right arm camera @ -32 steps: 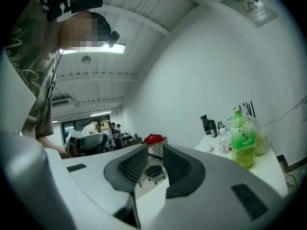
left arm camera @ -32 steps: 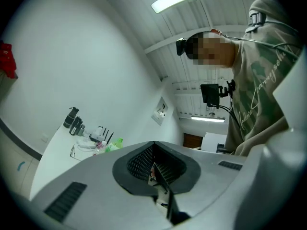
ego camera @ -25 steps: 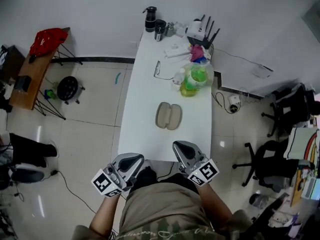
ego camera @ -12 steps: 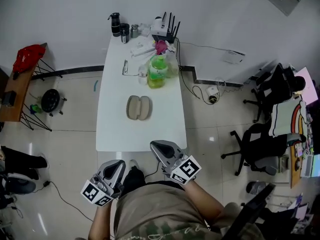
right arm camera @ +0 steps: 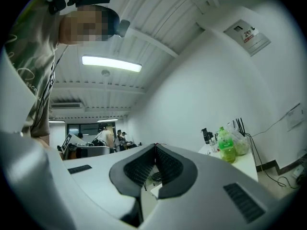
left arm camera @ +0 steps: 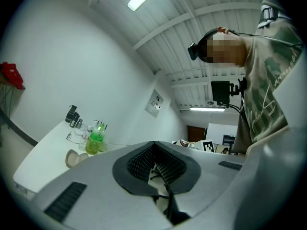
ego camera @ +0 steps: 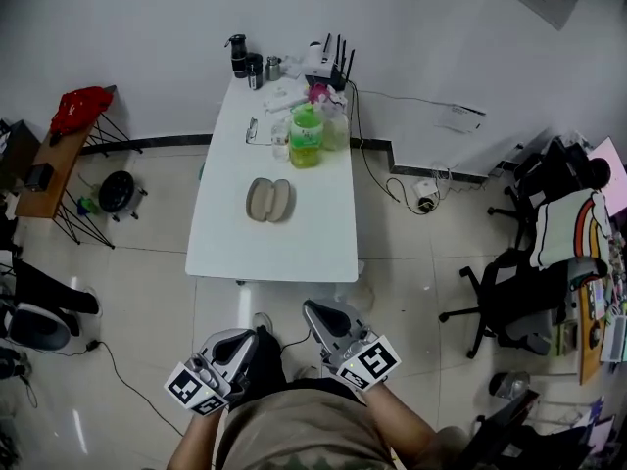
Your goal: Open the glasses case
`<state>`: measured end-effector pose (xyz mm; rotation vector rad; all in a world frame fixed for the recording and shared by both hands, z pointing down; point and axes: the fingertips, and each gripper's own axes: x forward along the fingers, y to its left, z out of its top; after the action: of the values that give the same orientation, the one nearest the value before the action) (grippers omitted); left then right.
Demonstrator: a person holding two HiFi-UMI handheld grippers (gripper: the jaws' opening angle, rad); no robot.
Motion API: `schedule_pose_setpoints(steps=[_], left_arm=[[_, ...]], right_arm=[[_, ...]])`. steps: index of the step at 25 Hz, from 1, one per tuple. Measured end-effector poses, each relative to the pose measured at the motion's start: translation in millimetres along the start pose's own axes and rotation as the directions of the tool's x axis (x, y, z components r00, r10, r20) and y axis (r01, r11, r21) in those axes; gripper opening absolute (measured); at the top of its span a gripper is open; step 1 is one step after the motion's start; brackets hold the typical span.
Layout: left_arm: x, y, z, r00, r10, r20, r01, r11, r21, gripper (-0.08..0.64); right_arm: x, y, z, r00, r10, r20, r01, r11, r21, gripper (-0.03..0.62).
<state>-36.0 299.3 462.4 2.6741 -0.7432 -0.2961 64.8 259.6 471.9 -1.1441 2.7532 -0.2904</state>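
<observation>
My left gripper [ego camera: 238, 339] and right gripper [ego camera: 318, 311] have their fingers closed, empty. The beige oval glasses case [ego camera: 268, 200] lies on the white desk [ego camera: 294, 248], well apart.

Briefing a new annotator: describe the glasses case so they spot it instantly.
Find the long white table running out from the far wall. Its far end is crowded with a green bottle, a router and dark flasks; the glasses case lies alone on the bare middle stretch. It is the only beige thing there, two flat ovals side by side.
</observation>
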Motion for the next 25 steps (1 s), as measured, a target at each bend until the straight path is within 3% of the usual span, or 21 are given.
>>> schedule_pose_setpoints(steps=[9, 18, 22, 25], left_arm=[[-28, -75, -40, 0.998, 0.052, -0.039, -0.052, 0.999, 0.000, 0.008], [-35, -83, -27, 0.999, 0.035, -0.017, -0.034, 0.998, 0.057, 0.007], [-56, -78, -30, 0.997, 0.074, -0.038, -0.071, 0.995, 0.075, 0.008], [-73, -73, -18, 0.995, 0.103, -0.004, -0.103, 0.993, 0.063, 0.007]], right_arm=[[-80, 35, -9, 0.999, -0.032, 0.017, 0.032, 0.999, 0.023, 0.011], [-103, 61, 16, 0.998, -0.047, 0.043, 0.049, 0.998, -0.041, 0.011], [-96, 75, 19, 0.998, -0.054, 0.039, 0.056, 0.997, -0.044, 0.012], [-79, 90, 15, 0.998, -0.057, 0.022, 0.058, 0.996, -0.072, 0.012]])
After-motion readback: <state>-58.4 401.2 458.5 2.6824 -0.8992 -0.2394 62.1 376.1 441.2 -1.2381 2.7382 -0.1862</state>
